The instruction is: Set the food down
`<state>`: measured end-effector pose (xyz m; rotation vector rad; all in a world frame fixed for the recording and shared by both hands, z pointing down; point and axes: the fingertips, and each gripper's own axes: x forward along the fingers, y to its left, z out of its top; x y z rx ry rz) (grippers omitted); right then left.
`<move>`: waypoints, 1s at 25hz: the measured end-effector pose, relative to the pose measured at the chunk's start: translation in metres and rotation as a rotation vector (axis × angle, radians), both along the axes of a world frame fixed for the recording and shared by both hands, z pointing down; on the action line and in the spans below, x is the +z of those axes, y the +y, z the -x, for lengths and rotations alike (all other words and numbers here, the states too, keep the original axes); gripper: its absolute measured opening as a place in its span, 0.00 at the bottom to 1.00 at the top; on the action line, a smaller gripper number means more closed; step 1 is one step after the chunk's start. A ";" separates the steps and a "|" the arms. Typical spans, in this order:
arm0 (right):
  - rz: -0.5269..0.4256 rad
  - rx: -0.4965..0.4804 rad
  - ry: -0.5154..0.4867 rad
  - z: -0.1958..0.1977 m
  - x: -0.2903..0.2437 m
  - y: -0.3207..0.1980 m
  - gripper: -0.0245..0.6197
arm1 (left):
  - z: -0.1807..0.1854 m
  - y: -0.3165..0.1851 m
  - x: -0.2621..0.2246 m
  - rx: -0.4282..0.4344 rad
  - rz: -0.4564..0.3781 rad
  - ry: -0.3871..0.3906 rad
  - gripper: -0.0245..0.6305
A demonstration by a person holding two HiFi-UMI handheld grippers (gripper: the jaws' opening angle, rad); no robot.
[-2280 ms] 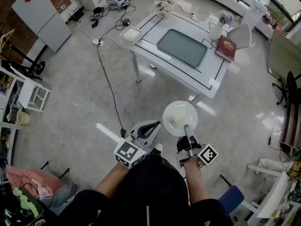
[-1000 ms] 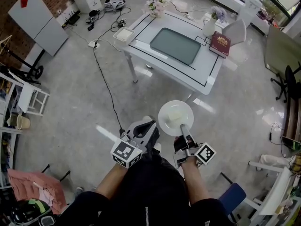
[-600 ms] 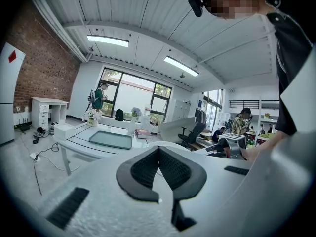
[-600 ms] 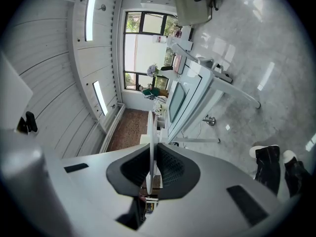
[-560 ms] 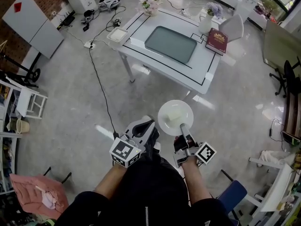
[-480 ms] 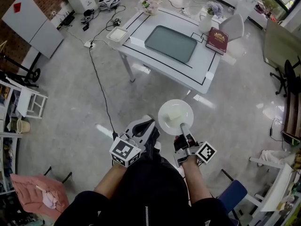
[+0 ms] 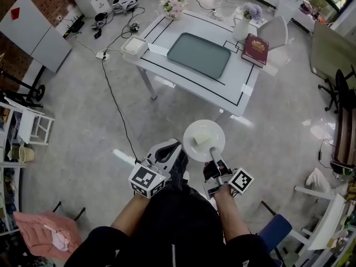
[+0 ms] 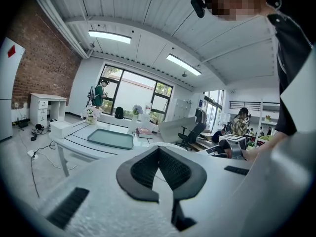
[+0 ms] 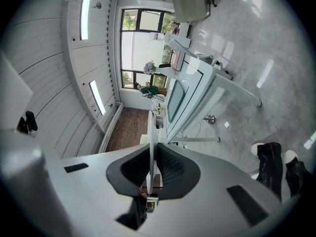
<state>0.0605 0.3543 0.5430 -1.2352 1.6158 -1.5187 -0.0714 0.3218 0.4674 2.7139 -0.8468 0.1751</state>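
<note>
Floor ahead: bare floor (image 7: pixel 172 113) between the carried plate (image 7: pixel 204 141) and the table (image 7: pixel 183 74); open passage.
Near table edge: clear strip along the whole front side.
Table centre: occupied by a flat, low tray (image 7: pixel 198 55).
Left corner: white box (image 7: pixel 134 45) at the edge.
Far side: flower vase (image 7: pixel 173 5) on the left, second vase (image 7: pixel 243 24) and book (image 7: pixel 255 50) on the right.
Beyond right end: chair (image 7: pixel 272 33), close to the table.
Floor, left: cable (image 7: pixel 115 100) runs toward the person's feet.
</note>
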 end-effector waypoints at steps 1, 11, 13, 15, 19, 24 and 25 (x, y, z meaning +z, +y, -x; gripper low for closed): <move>0.006 -0.001 0.000 -0.001 0.001 -0.003 0.08 | -0.003 -0.005 0.000 0.003 0.002 0.002 0.04; 0.039 -0.005 -0.003 -0.010 0.008 -0.059 0.08 | -0.016 -0.063 0.008 0.014 0.023 0.011 0.04; 0.040 -0.009 -0.008 -0.008 0.007 -0.074 0.08 | -0.013 -0.076 0.009 0.006 0.029 0.010 0.04; 0.038 -0.014 -0.011 -0.005 0.005 -0.090 0.08 | -0.009 -0.090 0.009 -0.003 0.035 0.009 0.04; 0.038 -0.031 -0.009 0.001 0.001 -0.121 0.08 | 0.000 -0.119 0.007 -0.025 0.043 0.016 0.04; 0.044 -0.051 0.008 0.010 -0.001 -0.157 0.08 | 0.007 -0.156 0.006 -0.037 0.049 0.030 0.04; 0.043 -0.055 0.012 0.012 -0.002 -0.165 0.08 | 0.008 -0.164 0.006 -0.038 0.051 0.034 0.04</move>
